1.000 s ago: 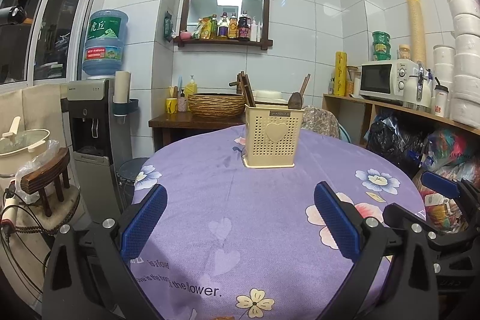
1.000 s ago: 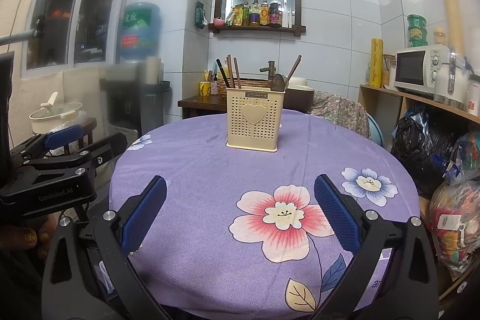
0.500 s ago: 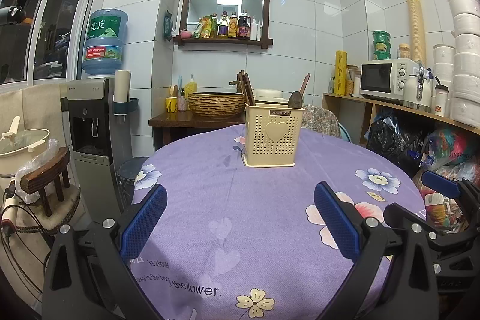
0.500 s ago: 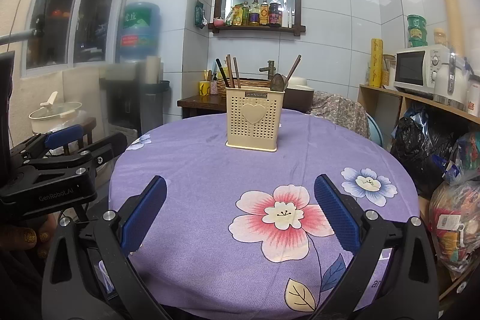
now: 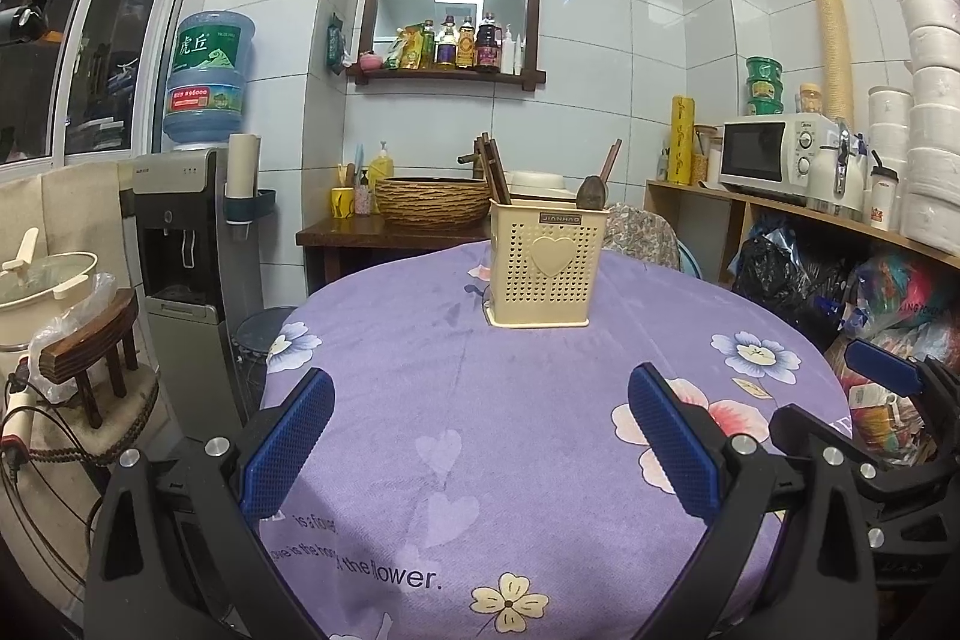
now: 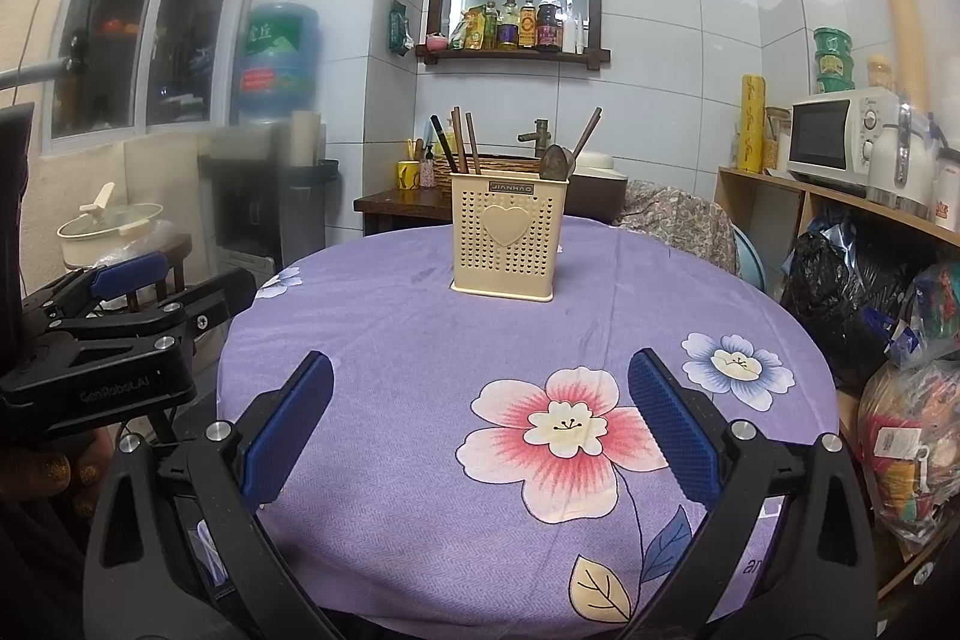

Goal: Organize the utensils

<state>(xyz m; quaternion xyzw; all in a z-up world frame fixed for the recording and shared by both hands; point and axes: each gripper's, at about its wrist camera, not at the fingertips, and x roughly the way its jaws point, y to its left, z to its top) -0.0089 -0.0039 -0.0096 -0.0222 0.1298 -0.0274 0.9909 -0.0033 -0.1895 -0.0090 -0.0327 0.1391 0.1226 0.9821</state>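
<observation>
On the far left of the right wrist view, the left tongs (image 6: 174,283) are hanging just off the edge of the round surface (image 6: 420,340), a hand (image 6: 45,472) gripping the handle below. In their own view the left tongs (image 5: 480,436) are standing spread wide, pinching nothing, blue pads apart over the purple flowered cloth.

Toward the middle and far side of the surface, a cream perforated basket (image 6: 507,235) with a heart on its front is standing upright, well apart from both tongs. It is holding the utensils: in its left part several dark chopsticks (image 6: 461,139) are sticking up and leaning slightly left; in its right part a wooden spoon (image 6: 555,162) is showing its bowl above the rim, with one more thin stick (image 6: 587,131) leaning right beside it. The left wrist view is showing the same basket (image 5: 543,268) with chopsticks (image 5: 495,166) left and spoon (image 5: 591,193) right.

The right tongs (image 6: 480,430) are likewise gaping wide and empty above the big pink flower on the cloth
</observation>
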